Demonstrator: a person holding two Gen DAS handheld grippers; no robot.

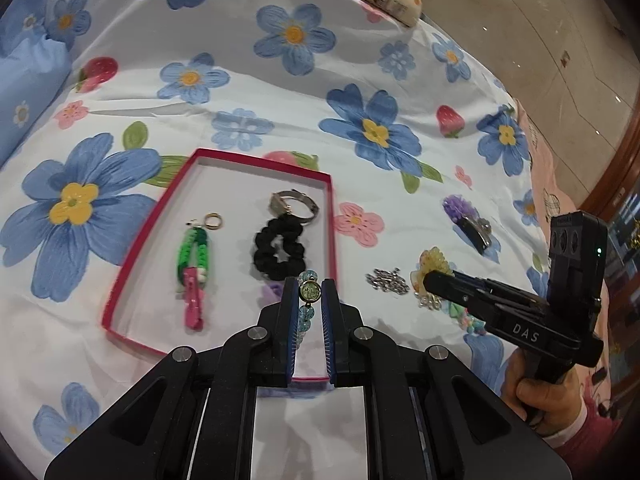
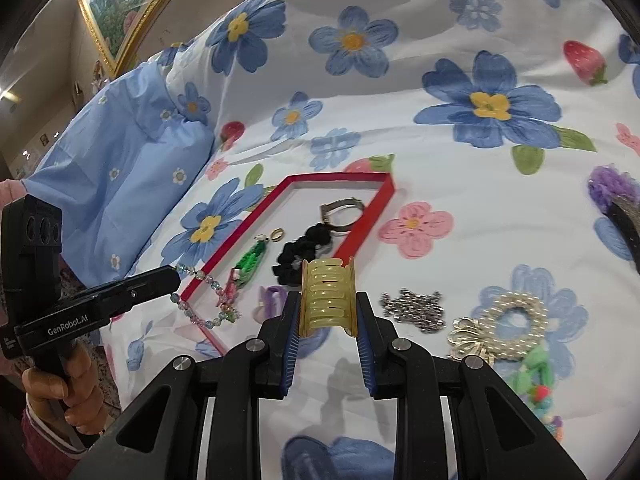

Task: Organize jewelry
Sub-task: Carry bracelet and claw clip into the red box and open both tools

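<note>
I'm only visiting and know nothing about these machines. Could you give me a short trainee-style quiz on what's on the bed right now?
1. True or false: the left tongs hold a beaded watch bracelet.
2. What do the right tongs grip? A) yellow hair claw B) black scrunchie C) gold ring
3. Fill in: the scrunchie lies inside the red-rimmed ____.

Key: 1 true; 2 A; 3 tray.

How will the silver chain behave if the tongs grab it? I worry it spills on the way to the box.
The chain lies in a loose heap of small links on the bedsheet, so it is probably floppy and would hang down and swing. Pinched at one spot, most of it would likely dangle. The metal links look smooth and may slip.
</note>
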